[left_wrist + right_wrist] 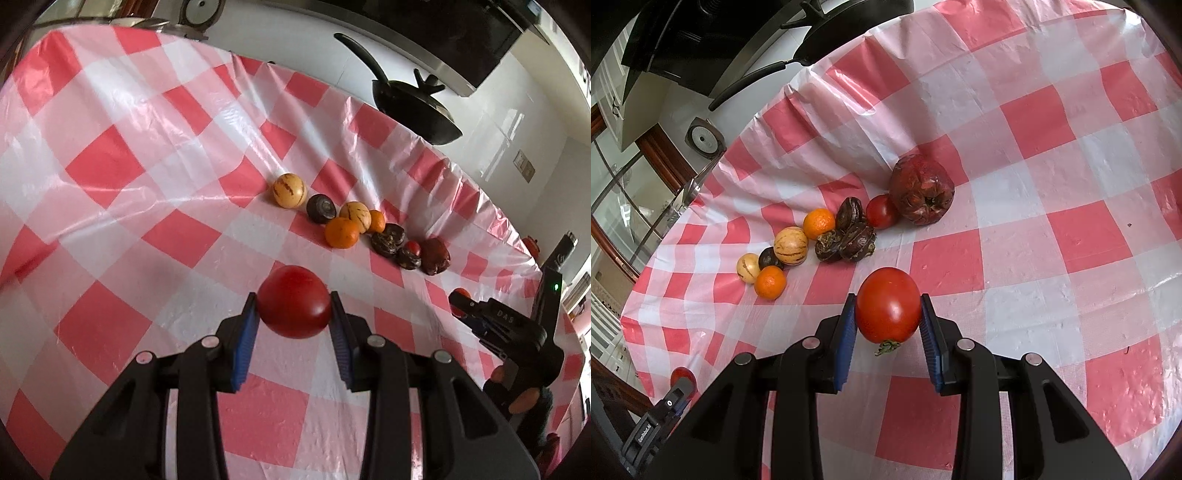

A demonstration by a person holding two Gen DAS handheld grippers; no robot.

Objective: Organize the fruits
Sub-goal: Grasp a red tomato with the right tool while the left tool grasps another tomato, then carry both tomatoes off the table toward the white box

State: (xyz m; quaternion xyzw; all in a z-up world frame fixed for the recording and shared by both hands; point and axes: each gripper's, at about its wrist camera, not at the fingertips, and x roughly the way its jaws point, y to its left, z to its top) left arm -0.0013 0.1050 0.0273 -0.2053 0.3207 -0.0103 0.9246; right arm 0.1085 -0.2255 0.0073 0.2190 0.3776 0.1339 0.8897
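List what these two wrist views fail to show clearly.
- Left wrist view: whatever the right gripper grips is hidden by its own black fingers; only a red-orange sliver shows.
- Right wrist view: the left gripper is cut off by the bottom-left edge, its load a red sliver.
- Left wrist view: the small red tomato is mostly hidden behind dark wrinkled fruits.

Beyond my fingers, a red-and-white checked cloth (122,162) covers the bench; a black frying pan (413,107) sits past its far edge, under a dark range hood (476,33).
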